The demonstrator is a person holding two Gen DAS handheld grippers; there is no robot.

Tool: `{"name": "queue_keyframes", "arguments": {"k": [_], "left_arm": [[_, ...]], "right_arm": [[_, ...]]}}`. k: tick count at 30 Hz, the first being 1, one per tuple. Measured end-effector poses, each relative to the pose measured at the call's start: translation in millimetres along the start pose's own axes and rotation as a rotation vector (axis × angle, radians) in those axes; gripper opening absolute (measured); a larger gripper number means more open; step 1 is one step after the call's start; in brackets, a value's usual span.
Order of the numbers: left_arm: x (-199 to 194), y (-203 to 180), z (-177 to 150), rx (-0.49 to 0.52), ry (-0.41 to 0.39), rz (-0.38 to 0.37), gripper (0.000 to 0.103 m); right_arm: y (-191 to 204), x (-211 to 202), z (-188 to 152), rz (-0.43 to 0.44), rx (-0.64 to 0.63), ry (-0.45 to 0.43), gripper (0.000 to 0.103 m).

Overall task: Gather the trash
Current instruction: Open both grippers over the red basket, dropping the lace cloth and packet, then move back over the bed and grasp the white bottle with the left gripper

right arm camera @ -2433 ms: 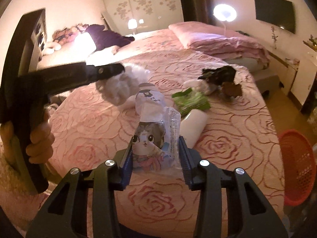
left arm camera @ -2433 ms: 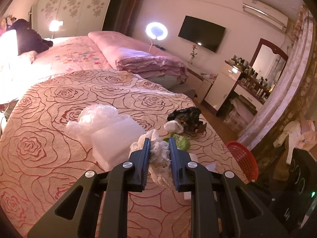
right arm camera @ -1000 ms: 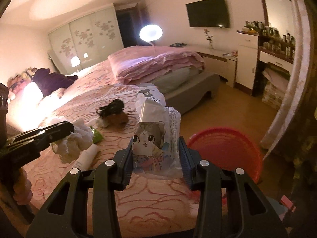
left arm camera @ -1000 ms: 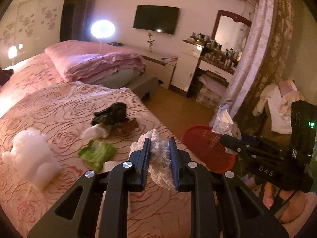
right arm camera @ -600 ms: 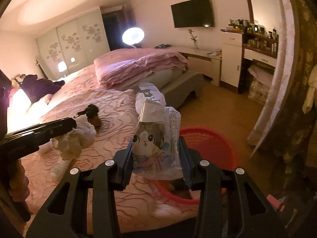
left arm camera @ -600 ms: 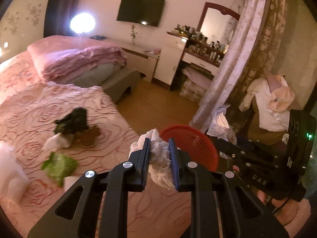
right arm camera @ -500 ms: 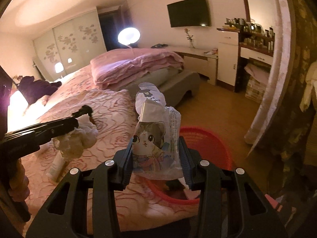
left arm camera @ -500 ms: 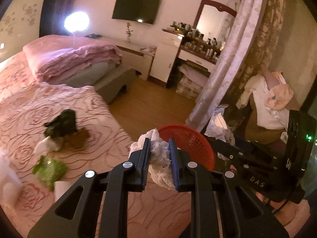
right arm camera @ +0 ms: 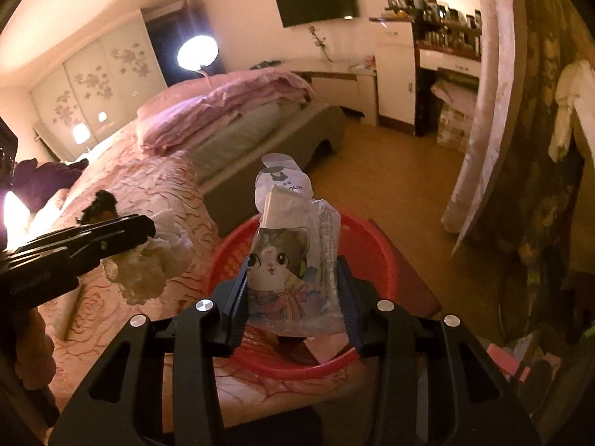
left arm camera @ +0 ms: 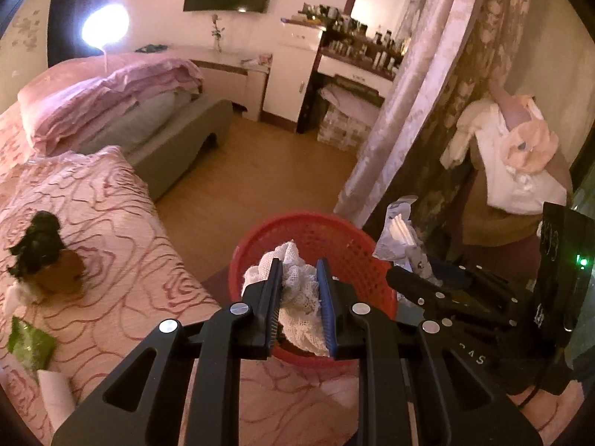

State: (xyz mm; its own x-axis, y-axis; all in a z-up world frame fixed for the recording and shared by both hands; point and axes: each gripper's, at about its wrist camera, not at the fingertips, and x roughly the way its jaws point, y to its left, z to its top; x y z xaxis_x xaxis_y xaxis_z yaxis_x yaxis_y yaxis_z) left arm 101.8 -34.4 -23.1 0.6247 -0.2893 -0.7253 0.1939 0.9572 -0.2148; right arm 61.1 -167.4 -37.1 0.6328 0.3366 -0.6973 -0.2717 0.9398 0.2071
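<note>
You held a white net (left arm camera: 299, 290) pinched tight in the jaws of your left gripper (left arm camera: 299, 293). Your right gripper (right arm camera: 292, 290) had its jaws part way apart, pressed on both sides of a cat bag (right arm camera: 293, 260). The bag stood up tall between them, with its long side pointing away from you.

The red bin (left arm camera: 346, 245) sat on the floor, right below and in front of both sets of jaws. It was close beside the bed (left arm camera: 122, 260) edge. Your right jaws looked to be over the middle of the bin. Your left jaws were over the near rim, so the right hand seemed a bit better placed to drop first.

The two grippers were near each other, side by side. There was open floor past the bin. A curtain (left arm camera: 409, 104) hung beyond it on the right.

More trash (left arm camera: 41, 256) lay on the bed, far to the left of your jaws.
</note>
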Motion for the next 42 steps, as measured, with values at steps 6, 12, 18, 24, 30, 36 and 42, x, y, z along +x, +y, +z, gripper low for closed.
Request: {"name": "queue_keyframes", "arguments": {"k": [6,12,18,24,30,36,42], "left_arm": [[26,1,-2,-0.009,0.056,-0.006,0.018],[42,4,-4,-0.016,0.091,-0.009,0.031],[41,6,-5,-0.028,0.079,-0.002,0.055],[32,12,-8,-0.049,0.066,0.011,0.061],[24,16,-10,-0.053,0.052,0.028,0.061],[15,21,-13,-0.067,0.038,0.037,0.061],[-1,25,-17,-0.073,0.014,0.054,0.061]], "right_arm": [[-10,21,-3,-0.011,0.015,0.044,0.043],[-14,43,-11,-0.021,0.013,0.091,0.046],[-15,49,-15,-0.019,0.023,0.099,0.064],[-15,45,-17,-0.029,0.032,0.09,0.068],[-11,34,-20,-0.041,0.028,0.07,0.068],[-7,23,-20,-0.054,0.023,0.043,0.068],[-1,9,-18,-0.06,0.026,0.01,0.068]]}}
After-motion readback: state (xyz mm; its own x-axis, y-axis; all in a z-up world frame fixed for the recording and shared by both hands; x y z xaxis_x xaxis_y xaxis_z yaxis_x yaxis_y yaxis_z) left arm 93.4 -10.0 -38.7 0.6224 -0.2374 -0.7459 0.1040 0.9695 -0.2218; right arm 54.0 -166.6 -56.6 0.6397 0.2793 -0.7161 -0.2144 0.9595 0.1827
